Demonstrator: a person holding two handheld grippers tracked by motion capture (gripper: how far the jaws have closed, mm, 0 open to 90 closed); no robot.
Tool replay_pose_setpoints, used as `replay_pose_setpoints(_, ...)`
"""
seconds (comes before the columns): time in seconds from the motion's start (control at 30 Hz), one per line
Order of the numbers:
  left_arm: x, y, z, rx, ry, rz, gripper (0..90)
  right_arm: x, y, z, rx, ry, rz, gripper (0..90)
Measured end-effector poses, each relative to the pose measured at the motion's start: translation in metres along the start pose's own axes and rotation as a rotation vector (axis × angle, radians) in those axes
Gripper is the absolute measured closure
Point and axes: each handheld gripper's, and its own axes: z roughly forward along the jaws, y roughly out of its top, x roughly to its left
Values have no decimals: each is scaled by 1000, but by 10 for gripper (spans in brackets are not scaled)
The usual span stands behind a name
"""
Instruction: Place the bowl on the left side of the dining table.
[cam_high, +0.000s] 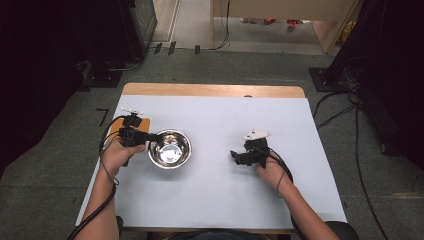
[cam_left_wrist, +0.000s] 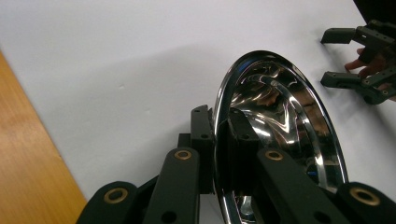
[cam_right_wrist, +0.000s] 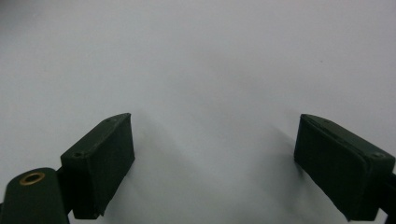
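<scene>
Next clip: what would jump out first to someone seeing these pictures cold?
The shiny steel bowl on the white sheet, left of centre, with the left gripper clamped on its rim, one jaw inside and one outside. To the right, the right gripper rests apart from it, jaws wide open over bare sheet.

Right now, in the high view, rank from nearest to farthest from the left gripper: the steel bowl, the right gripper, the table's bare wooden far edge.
1. Steel bowl: left gripper clamps its rim.
2. Table's wooden far edge: beyond, upward.
3. Right gripper: across the white sheet, rightward.
</scene>
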Motion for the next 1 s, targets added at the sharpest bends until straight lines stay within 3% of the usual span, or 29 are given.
replay_pose_setpoints(1.0, 25, -4, -18, -47, 34, -63, 849, 0, 0, 0, 0, 0, 0, 118)
